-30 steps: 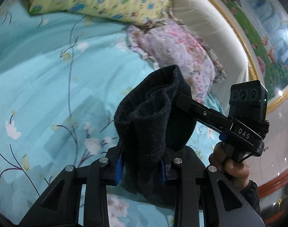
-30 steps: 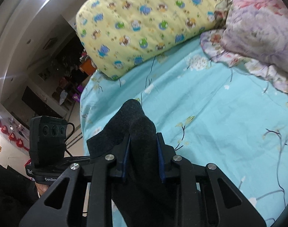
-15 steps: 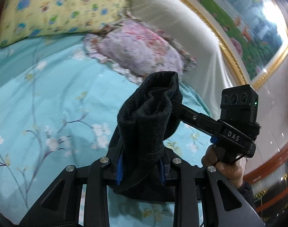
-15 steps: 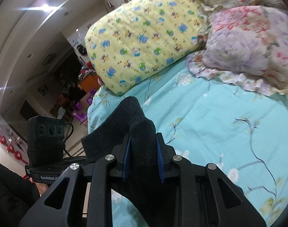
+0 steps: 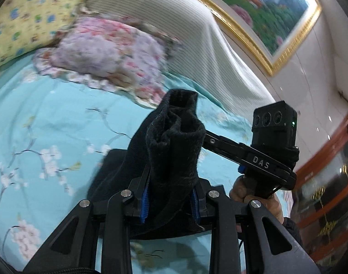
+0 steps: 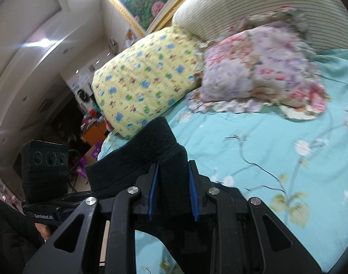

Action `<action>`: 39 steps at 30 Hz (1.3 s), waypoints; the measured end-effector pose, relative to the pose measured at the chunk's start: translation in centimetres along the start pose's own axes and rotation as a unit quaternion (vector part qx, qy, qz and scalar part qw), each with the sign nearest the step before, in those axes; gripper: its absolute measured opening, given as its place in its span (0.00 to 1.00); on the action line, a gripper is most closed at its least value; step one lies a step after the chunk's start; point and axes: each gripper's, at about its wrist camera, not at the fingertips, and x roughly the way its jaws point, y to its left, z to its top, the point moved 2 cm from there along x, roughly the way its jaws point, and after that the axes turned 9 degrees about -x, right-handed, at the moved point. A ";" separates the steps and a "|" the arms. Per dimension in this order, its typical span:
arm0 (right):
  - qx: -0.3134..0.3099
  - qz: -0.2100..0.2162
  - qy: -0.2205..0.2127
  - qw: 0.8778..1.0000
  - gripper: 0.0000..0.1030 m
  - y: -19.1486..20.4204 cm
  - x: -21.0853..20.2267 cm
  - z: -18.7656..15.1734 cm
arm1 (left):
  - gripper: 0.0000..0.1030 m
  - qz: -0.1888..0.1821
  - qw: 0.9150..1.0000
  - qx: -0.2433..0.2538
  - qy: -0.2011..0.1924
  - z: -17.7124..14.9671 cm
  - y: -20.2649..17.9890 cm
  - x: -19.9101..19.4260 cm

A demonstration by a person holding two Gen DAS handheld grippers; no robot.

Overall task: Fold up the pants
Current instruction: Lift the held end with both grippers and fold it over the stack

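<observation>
The black fleece pants (image 5: 174, 150) are bunched and held up above the turquoise flowered bed sheet (image 5: 48, 118). My left gripper (image 5: 170, 202) is shut on a thick fold of them, and the cloth hangs below onto the sheet. My right gripper (image 6: 173, 193) is shut on another fold of the pants (image 6: 146, 157). The right gripper also shows in the left wrist view (image 5: 260, 157), close beside the left one, its fingertips hidden in the cloth. The left gripper's camera block shows in the right wrist view (image 6: 46, 171).
A pink flowered pillow (image 5: 110, 52) and a yellow patterned pillow (image 6: 146, 80) lie at the head of the bed against a striped cream headboard (image 5: 196, 36). A gold-framed painting (image 5: 253, 16) hangs above. Cluttered furniture (image 6: 89, 132) stands beyond the bed's left side.
Both grippers have tilted up and swung toward the head of the bed with the pants still held. The headboard and painting have come into view.
</observation>
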 end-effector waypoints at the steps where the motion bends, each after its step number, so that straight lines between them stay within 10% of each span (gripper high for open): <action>1: 0.005 -0.005 -0.007 1.000 0.25 -0.4 -0.8 -0.4 | 0.27 -0.004 1.000 0.011 0.009 -0.6 -1.1 0.8; 17: 0.083 -0.057 -0.072 0.992 0.19 -5.6 -9.5 -6.4 | 0.27 -0.003 0.991 0.102 0.084 -5.3 -8.7 7.7; 20: 0.099 -0.051 -0.090 0.990 0.00 -6.4 -10.7 -7.3 | 0.27 0.008 0.989 0.110 0.102 -6.3 -9.3 9.1; 33: 0.182 -0.077 -0.116 0.973 0.02 -8.5 -14.1 -11.0 | 0.27 0.034 0.981 0.130 0.137 -8.8 -9.6 13.0; 35: 0.185 -0.071 -0.119 0.973 0.21 -8.4 -14.1 -11.2 | 0.27 0.035 0.981 0.130 0.143 -9.1 -9.5 13.3; 37: 0.177 -0.075 -0.117 0.974 0.74 -7.9 -13.7 -11.1 | 0.27 0.040 0.979 0.140 0.141 -9.5 -9.7 13.2; 39: 0.163 -0.066 -0.117 0.977 0.74 -7.2 -13.3 -10.9 | 0.27 0.041 0.979 0.147 0.138 -9.7 -9.8 13.0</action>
